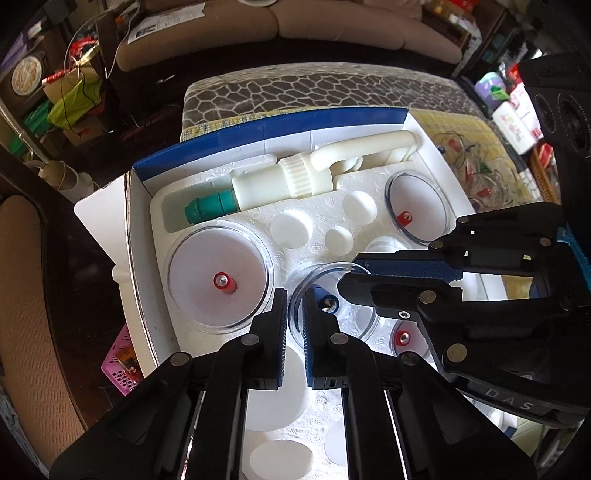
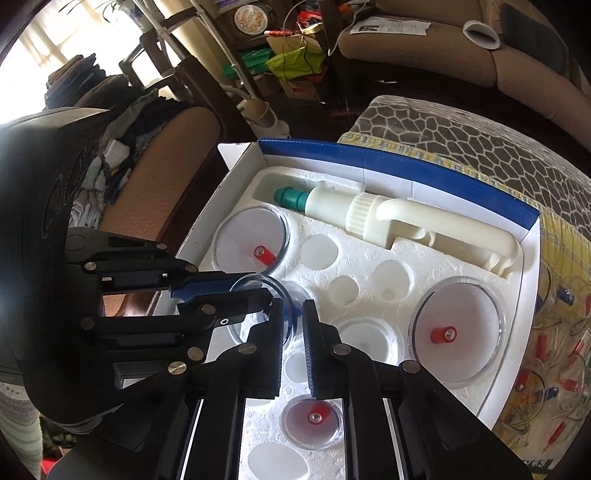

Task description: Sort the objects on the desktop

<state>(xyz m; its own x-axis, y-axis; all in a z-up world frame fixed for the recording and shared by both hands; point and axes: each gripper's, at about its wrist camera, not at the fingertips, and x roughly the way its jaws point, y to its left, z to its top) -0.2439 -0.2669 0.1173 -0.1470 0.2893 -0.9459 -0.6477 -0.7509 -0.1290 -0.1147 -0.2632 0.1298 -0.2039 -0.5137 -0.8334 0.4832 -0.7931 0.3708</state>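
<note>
A white foam tray (image 1: 325, 210) in a blue-edged box holds a cream pump gun (image 1: 295, 177) and clear cupping cups with red valves. Both grippers hold one clear cup (image 1: 321, 280) above the tray's middle. My left gripper (image 1: 295, 306) is shut on its rim. My right gripper (image 2: 293, 314) pinches the cup (image 2: 258, 288) at its blue valve end. In the left wrist view the right gripper (image 1: 351, 275) comes in from the right. A large cup (image 1: 218, 277) sits at the left, another (image 1: 417, 206) at the far right.
Several empty round pockets (image 1: 290, 227) lie in the foam. A small cup (image 2: 312, 415) sits in a near pocket. Loose cups (image 2: 554, 369) lie on the yellow cloth right of the box. A sofa (image 1: 295, 26) stands behind.
</note>
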